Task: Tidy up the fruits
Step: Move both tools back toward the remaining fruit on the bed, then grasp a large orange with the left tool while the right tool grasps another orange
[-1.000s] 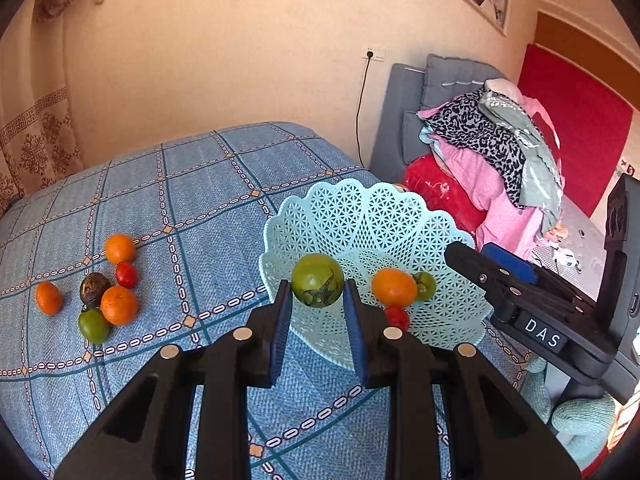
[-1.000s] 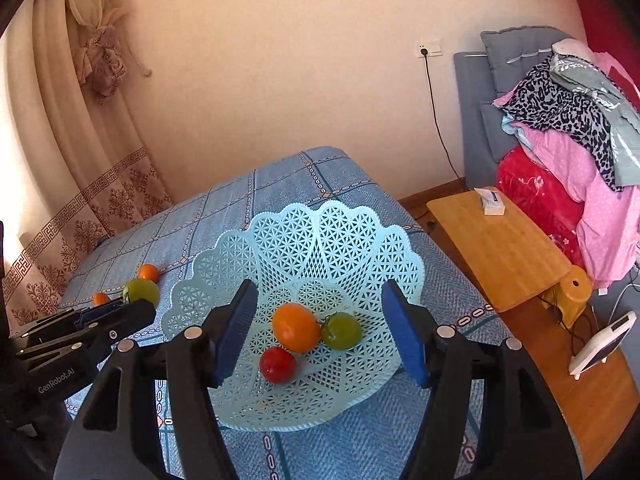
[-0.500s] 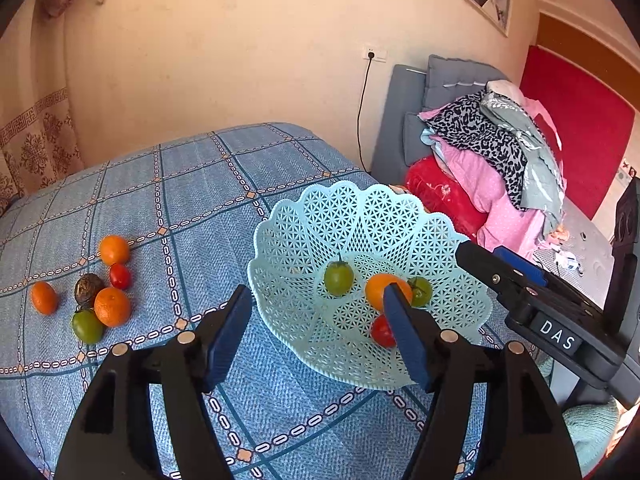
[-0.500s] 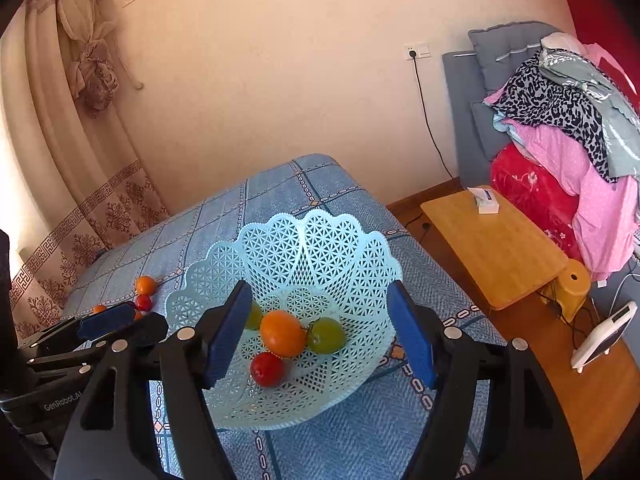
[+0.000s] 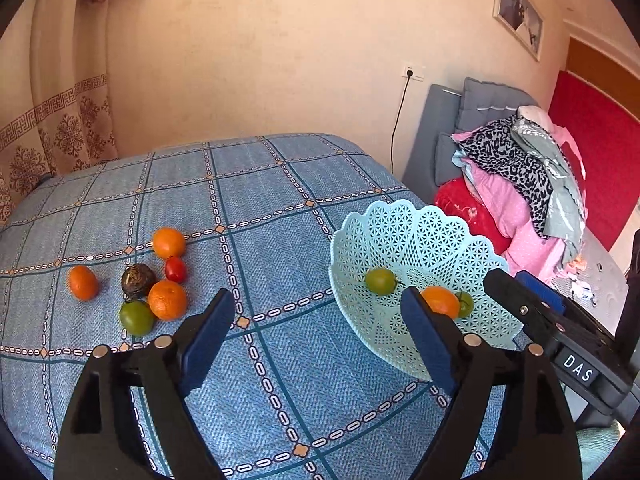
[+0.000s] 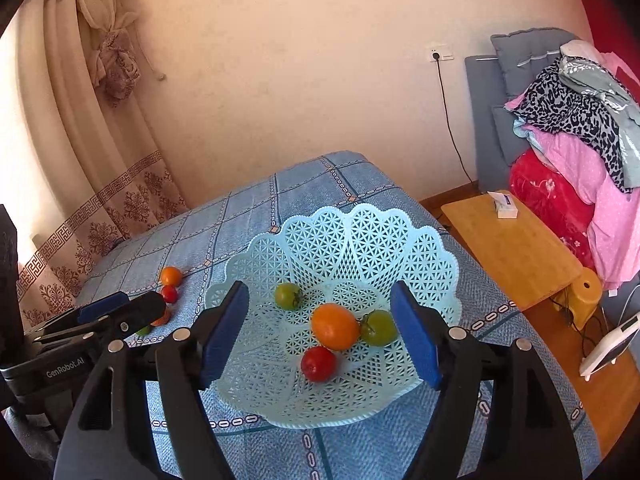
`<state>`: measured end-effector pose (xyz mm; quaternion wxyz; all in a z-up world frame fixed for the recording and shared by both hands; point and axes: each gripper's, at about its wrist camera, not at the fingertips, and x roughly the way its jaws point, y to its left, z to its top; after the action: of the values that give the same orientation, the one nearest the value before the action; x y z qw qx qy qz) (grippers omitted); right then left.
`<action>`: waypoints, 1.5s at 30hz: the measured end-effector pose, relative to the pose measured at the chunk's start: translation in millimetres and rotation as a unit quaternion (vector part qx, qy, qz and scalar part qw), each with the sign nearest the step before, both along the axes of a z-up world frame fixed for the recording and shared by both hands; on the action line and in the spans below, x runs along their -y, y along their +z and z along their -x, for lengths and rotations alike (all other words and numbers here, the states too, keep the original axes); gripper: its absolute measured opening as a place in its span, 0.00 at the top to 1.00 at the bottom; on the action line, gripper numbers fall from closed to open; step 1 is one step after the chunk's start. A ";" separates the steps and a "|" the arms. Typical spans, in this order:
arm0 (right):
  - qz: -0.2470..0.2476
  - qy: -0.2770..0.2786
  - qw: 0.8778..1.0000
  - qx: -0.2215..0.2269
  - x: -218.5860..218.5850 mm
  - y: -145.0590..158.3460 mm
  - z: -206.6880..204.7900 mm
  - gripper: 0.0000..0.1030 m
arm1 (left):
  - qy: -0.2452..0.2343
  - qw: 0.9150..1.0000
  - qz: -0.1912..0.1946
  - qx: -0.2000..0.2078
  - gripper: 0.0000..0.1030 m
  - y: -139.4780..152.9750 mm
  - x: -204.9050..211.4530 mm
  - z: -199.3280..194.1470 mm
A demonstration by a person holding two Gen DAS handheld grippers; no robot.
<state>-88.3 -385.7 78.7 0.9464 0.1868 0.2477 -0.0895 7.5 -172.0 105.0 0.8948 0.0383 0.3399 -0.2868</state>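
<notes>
My left claw (image 5: 316, 344) is spreading wider with nothing between its pads, over the blue checked bed (image 5: 248, 208); my right claw (image 6: 320, 332) is opening too, empty, above the lattice basket (image 6: 360, 240); inside lie a red tomato (image 6: 318, 363), an orange (image 6: 335, 326) and two green tomatoes (image 6: 288, 295); farther left, loose fruits (image 5: 167, 299) cluster on the bed, well apart from the basket.

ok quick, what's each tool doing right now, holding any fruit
left tool: jaws opening, nothing between them, no fruit held.
right tool: jaws opening, holding nothing, above the basket.
</notes>
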 end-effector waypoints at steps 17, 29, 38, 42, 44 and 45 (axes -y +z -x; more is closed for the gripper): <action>0.029 0.084 0.996 0.001 -77.8 7.7 -31.4 0.26 | 0.127 0.992 0.011 0.016 0.14 6.1 -102.3 -35.2; 0.068 0.149 0.986 -0.009 -139.5 1.3 -53.2 0.25 | 0.195 0.981 -0.003 0.002 0.13 -20.1 -155.7 -74.4; 0.072 0.186 0.979 -0.046 -167.4 -20.5 -73.8 0.25 | 0.219 0.974 -0.025 -0.042 0.23 -57.7 -171.8 -120.6; 0.058 0.192 0.978 -0.062 -170.0 -28.8 -84.4 0.25 | 0.217 0.974 -0.023 -0.066 0.35 -70.5 -174.8 -140.1; 0.056 0.192 0.978 -0.066 -170.9 -31.1 -88.5 0.25 | 0.218 0.972 -0.017 -0.082 0.41 -76.7 -176.8 -149.5; 0.055 0.191 0.978 -0.068 -170.8 -32.2 -90.4 0.25 | 0.218 0.972 -0.014 -0.089 0.45 -79.2 -177.3 -153.4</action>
<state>2.1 -215.0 46.5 0.9357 0.0770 0.3375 0.0673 160.9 5.2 25.8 0.9012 -0.0495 0.4226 -0.0823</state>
